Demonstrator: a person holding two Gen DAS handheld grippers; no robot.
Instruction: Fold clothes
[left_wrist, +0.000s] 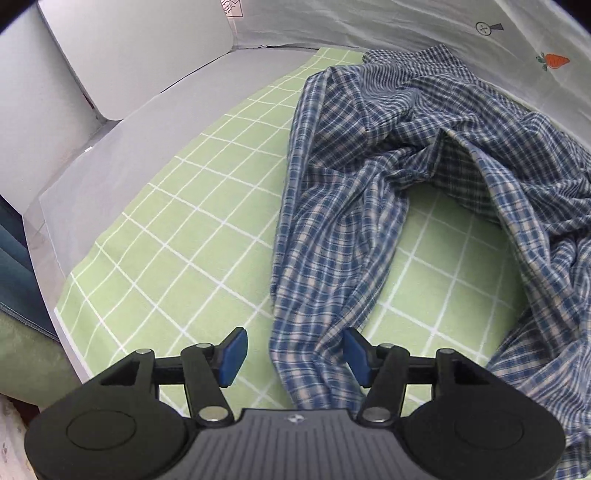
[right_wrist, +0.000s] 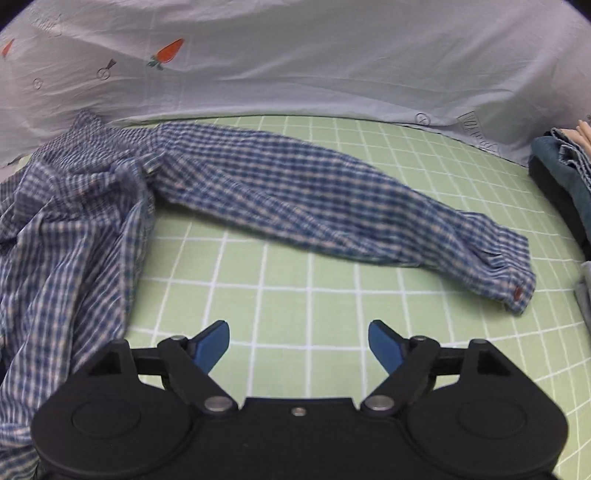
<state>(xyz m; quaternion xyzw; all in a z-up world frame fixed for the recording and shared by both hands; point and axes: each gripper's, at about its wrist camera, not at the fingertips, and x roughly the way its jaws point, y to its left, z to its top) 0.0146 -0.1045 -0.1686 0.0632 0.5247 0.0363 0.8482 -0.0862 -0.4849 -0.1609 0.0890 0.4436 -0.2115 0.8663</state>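
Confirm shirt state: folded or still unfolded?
Unfolded. The plaid shirt lies crumpled in loose ridges on the green checked cloth, one sleeve stretched out flat, cuff unfolded.

A green white-gridded cloth (right_wrist: 332, 295) covers the desk; a pale carrot-printed sheet (right_wrist: 295, 66) hangs along its far edge.

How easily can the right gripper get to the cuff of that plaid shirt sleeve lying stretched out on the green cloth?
Probably easily: the right gripper is open, and only bare green checked cloth lies between it and the cuff.
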